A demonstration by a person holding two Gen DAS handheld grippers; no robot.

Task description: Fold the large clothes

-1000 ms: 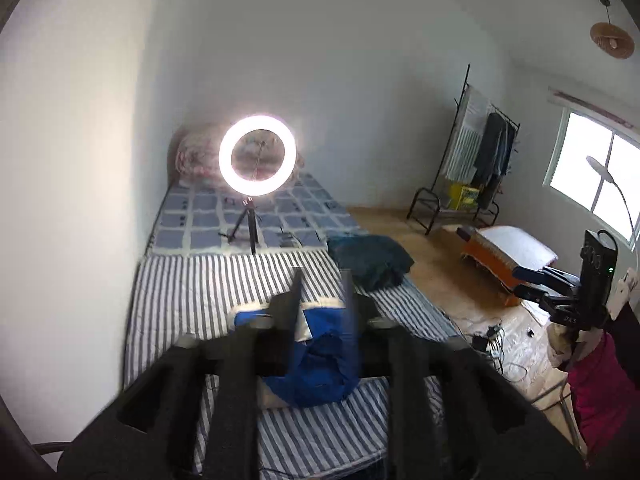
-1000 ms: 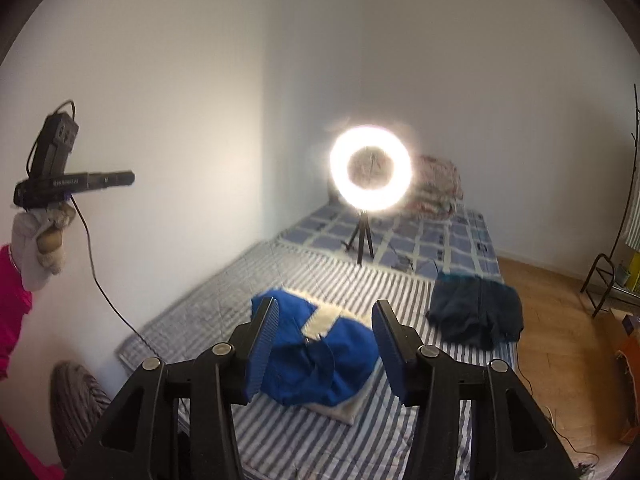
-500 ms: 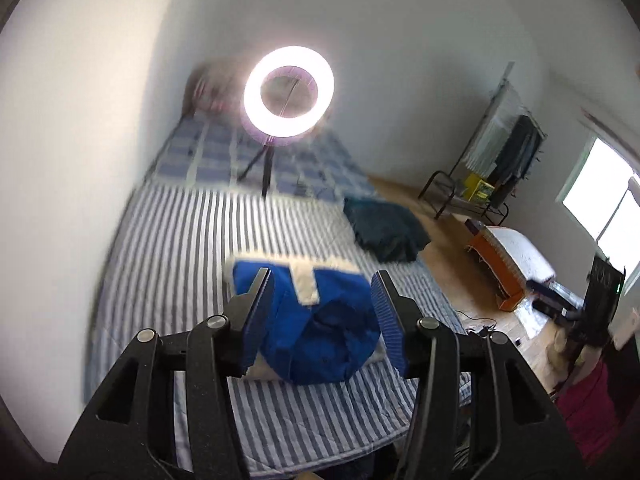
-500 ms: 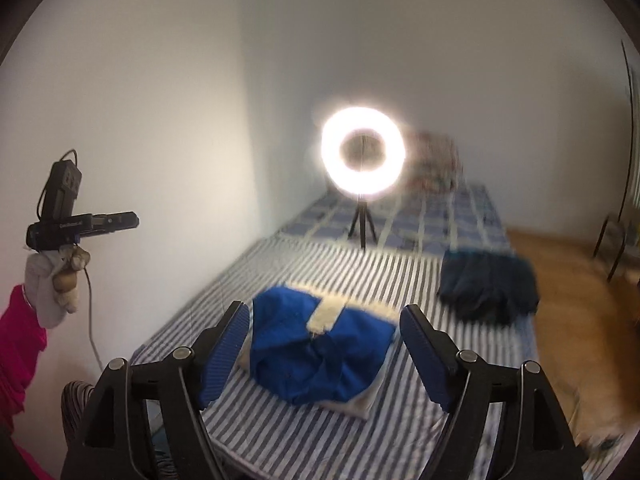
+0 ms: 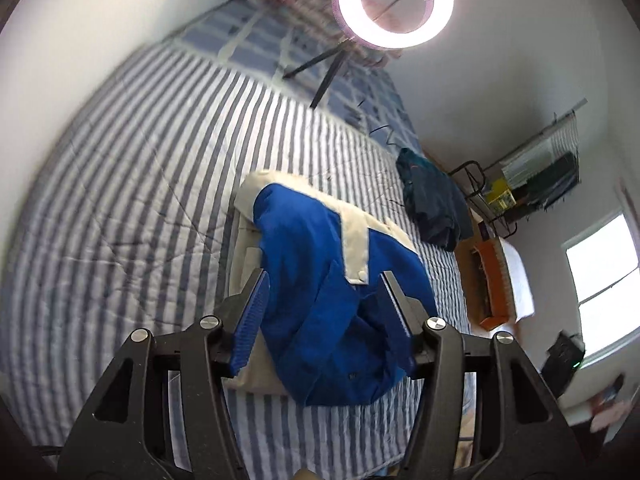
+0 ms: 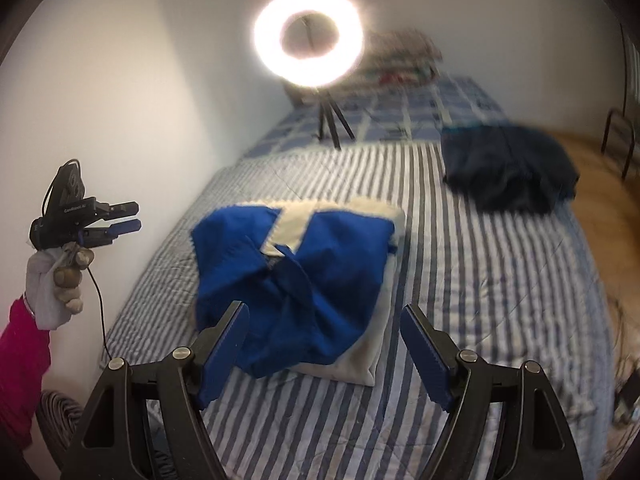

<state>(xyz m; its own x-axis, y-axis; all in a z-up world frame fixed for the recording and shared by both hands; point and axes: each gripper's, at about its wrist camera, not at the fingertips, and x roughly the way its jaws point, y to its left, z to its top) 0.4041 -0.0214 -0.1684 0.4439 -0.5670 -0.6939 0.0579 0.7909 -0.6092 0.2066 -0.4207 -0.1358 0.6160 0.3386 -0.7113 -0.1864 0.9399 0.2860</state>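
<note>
Blue-and-cream garment (image 6: 296, 276) lies just ahead of both half-open, empty tools, left (image 5: 322, 312) and right (image 6: 324, 344)

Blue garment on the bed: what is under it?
Under the blue garment lies a cream folded cloth, its edges showing on the far and right sides, on the striped bedcover. Whatever else sits beneath the blue fabric is covered.

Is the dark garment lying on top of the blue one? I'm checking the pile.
No, the dark garment lies apart on the bed, beyond the blue garment.
</note>
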